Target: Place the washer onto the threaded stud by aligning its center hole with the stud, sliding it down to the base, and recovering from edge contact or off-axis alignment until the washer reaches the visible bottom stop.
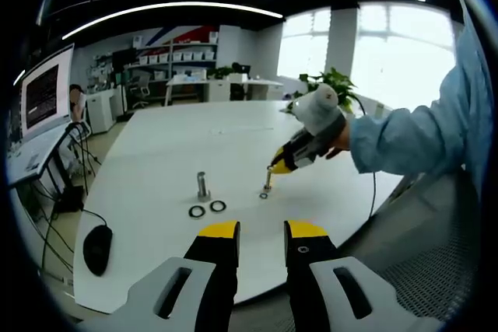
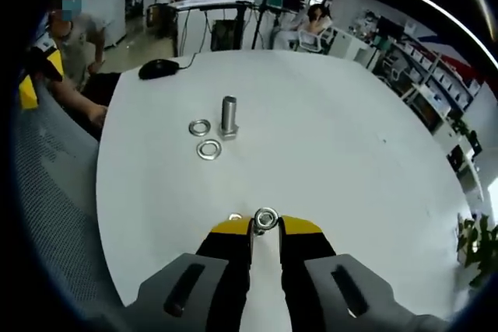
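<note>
Left gripper view: the left tongs [image 1: 261,232] are held back from the near edge of the round white bench [image 1: 156,184], parted with a clear gap between the yellow tips, and nothing is gripped. This standoff is judged to keep the work area free for the other tongs. Left of centre on the bench, a short upright steel threaded stud with a hexagonal base [image 1: 203,186] is seen, with two flat steel spare washers [image 1: 207,209] lying just beside its base, side by side and not stacked; they are judged to be staged for later placement. Further right, the right tongs [image 1: 274,167] are lowered from the sleeve side onto a second slim upright stud [image 1: 268,183], which stands well apart from the first.

In the right gripper view, a small bright steel ring washer [image 2: 266,219] is gripped between the nearly closed yellow tips of the right tongs [image 2: 266,227]. Its face is turned towards the camera and its centre hole is open and visible. It is held by its rim, judged so that the hole remains free for the stud. Whether the hole is already over the stud cannot be determined. A black computer mouse [image 2: 159,68] lies at the far edge.
</note>
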